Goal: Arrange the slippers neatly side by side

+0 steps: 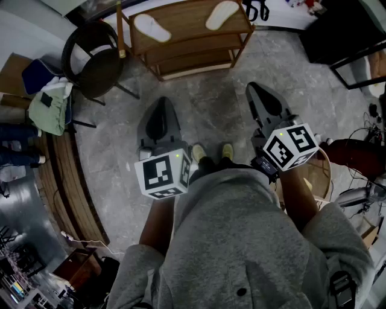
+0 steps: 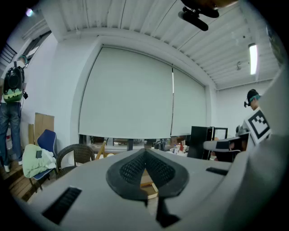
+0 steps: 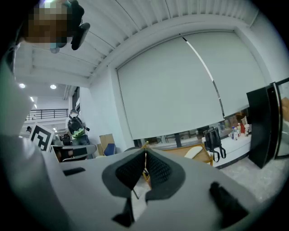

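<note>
White slippers (image 1: 152,27) lie apart on the far shelf (image 1: 187,21), untouched. Left gripper (image 1: 161,105) and right gripper (image 1: 256,90), jaws together and empty, must reach, then open.

wood shelf (image 1: 184,21) | top: L slipper (image 1: 152,27), R slipper (image 1: 222,14) | well apart, prob. lying flat

Head view: black bag (image 1: 256,9) was cut by the top edge, and shoes (image 1: 227,149) were half hidden under grey garment (image 1: 241,229).

Left gripper view: wooden shelf (image 2: 148,185) showed only as a sliver behind left gripper (image 2: 145,152). Counter clutter (image 2: 179,146) was too small to identify.

Right gripper view: one slipper (image 3: 194,151) was partly seen. The other was hidden behind right gripper (image 3: 145,158).
</note>
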The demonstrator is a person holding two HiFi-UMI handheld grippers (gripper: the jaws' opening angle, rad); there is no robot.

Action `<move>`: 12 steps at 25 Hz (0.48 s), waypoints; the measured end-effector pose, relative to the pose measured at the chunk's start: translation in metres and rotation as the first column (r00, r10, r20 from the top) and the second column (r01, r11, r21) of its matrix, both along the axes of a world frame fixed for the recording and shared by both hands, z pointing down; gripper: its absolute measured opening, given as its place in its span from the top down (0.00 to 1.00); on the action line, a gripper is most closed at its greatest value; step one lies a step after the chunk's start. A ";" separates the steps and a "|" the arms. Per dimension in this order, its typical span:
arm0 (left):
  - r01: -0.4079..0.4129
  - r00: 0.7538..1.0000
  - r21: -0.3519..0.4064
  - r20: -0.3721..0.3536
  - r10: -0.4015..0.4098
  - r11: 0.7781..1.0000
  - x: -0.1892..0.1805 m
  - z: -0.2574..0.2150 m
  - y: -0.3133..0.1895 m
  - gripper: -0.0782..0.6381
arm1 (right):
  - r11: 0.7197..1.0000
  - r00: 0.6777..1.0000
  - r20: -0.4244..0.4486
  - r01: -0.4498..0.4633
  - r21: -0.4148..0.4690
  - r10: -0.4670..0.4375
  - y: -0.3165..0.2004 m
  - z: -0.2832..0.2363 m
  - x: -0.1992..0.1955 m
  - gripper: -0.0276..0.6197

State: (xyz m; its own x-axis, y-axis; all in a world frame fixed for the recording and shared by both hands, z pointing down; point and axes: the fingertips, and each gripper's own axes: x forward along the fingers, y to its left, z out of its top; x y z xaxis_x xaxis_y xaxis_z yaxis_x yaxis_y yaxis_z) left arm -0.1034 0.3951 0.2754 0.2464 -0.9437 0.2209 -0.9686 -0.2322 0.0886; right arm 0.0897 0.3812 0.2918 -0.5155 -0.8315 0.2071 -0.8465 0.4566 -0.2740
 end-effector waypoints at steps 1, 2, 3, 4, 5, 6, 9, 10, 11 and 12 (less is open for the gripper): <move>-0.004 1.000 -0.007 -0.003 0.004 1.000 0.000 0.001 0.001 0.87 | 1.000 1.000 0.000 -0.001 0.001 0.001 0.000 0.000 -0.001 0.92; -0.008 1.000 -0.013 -0.005 0.008 1.000 0.000 0.003 0.001 0.87 | 1.000 1.000 0.001 -0.001 0.003 0.001 0.000 -0.001 -0.001 0.92; -0.011 1.000 -0.018 -0.007 0.011 1.000 -0.001 0.004 0.002 0.87 | 1.000 1.000 0.001 -0.001 0.005 0.001 0.000 -0.001 -0.003 0.92; -0.014 1.000 -0.022 -0.009 0.013 1.000 -0.002 0.004 0.002 0.87 | 1.000 1.000 0.001 0.001 0.009 -0.001 -0.001 -0.002 -0.005 0.92; -0.016 1.000 -0.022 -0.010 0.016 1.000 -0.004 0.003 0.001 0.87 | 1.000 1.000 -0.002 0.004 0.012 -0.004 -0.002 -0.002 -0.007 0.92; -0.019 1.000 -0.019 -0.009 0.019 1.000 -0.006 0.002 0.001 0.87 | 1.000 1.000 -0.005 0.008 0.014 -0.008 -0.003 -0.002 -0.010 0.92; -0.030 0.999 -0.004 -0.013 0.030 1.000 -0.012 -0.003 -0.001 0.87 | 1.000 1.000 -0.001 0.016 0.026 -0.016 -0.004 -0.005 -0.019 0.92; -0.034 0.999 0.002 -0.018 0.034 0.999 -0.014 -0.005 -0.002 0.87 | 0.999 1.000 0.000 0.016 0.031 -0.016 -0.005 -0.006 -0.022 0.92; -0.037 0.999 0.007 -0.019 0.037 0.999 -0.017 -0.006 -0.002 0.87 | 0.999 1.000 0.001 0.017 0.038 -0.017 -0.006 -0.007 -0.025 0.92; -0.041 0.999 0.010 -0.013 0.041 0.999 -0.019 -0.006 -0.002 0.87 | 0.999 1.000 0.000 0.019 0.045 -0.019 -0.006 -0.007 -0.029 0.92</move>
State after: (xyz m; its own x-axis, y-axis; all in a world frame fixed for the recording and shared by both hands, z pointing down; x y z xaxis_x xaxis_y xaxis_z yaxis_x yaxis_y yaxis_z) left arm -0.1223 0.3928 0.2699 0.2878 -0.9349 0.2079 -0.9570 -0.2727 0.0986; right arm 0.0605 0.3748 0.2846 -0.5311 -0.8302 0.1694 -0.8375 0.4840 -0.2535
